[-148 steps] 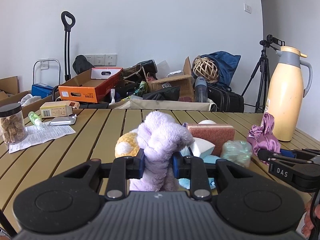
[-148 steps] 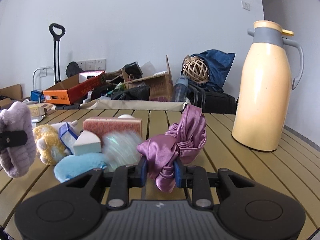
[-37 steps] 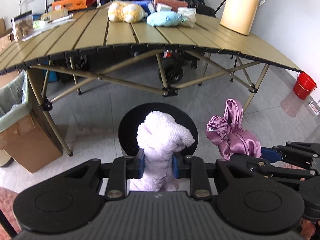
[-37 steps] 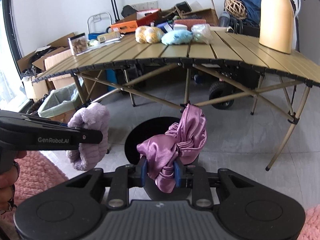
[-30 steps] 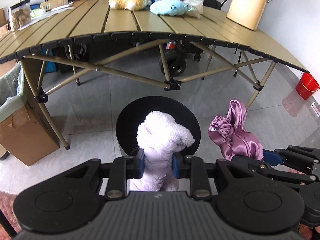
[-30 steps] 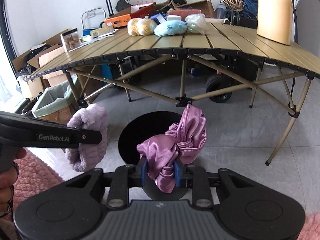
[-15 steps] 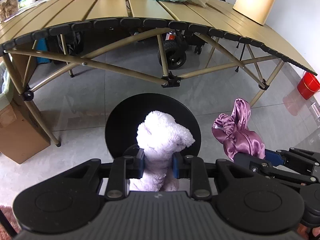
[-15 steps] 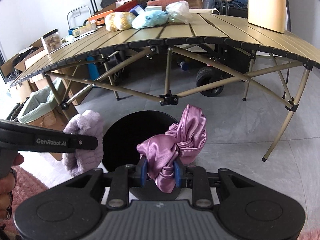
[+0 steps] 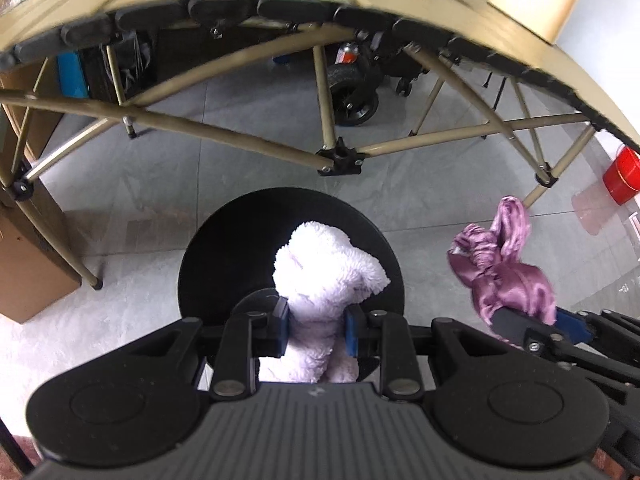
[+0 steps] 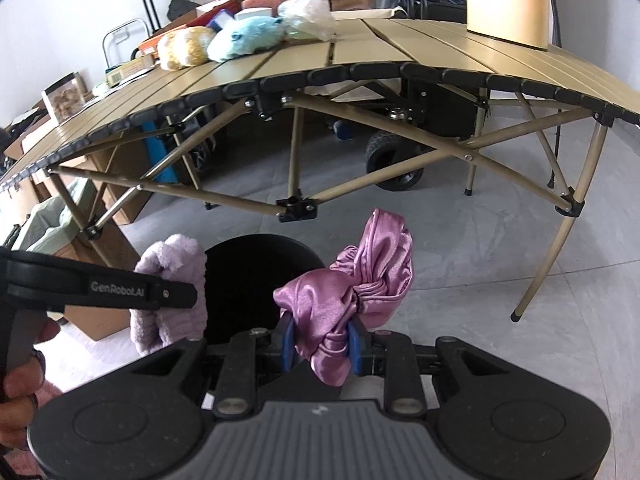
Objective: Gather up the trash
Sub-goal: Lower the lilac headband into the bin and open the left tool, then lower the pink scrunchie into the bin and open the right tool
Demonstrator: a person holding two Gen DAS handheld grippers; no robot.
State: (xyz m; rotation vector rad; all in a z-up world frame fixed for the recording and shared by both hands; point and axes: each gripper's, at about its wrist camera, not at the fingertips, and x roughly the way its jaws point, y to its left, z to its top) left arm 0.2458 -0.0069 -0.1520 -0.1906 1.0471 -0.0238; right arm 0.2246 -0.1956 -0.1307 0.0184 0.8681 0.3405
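Below, a round black bin [image 9: 224, 264] with a dark matte mouth stands on grey stone-look floor tiles [image 9: 248, 112], just in front of the folding worktop of tan slats [image 10: 360, 54] with black end caps and a crossed tan tube frame.

The left tongs [image 9: 316, 322] pinch a fluffy lilac plush scrunchie [image 9: 326, 268] between blue pads; its shaggy pile bulges above the pads, and it hangs over the bin's mouth, toward 3 o'clock of the rim. The right tongs [image 10: 322, 342] pinch a glossy purple satin scrunchie [image 10: 360, 276], gathered into tight folds with one smooth loop standing up at 1 o'clock. In the left wrist view it sits at 3 o'clock of the bin, outside the rim and above the tiles.

White lettering "GenRobot.AI" runs along the black arm of the left tongs in the right wrist view, with part of the person's hand [image 10: 18, 392] gripping the handle at 8 o'clock. Both tools tilt steeply downward.

On the worktop lie a yellow plush toy [image 10: 182, 48], a pale blue plush toy [image 10: 244, 40] and a crinkled clear plastic bag [image 10: 306, 14]. A red bucket [image 9: 622, 174] stands on the floor at 3 o'clock.
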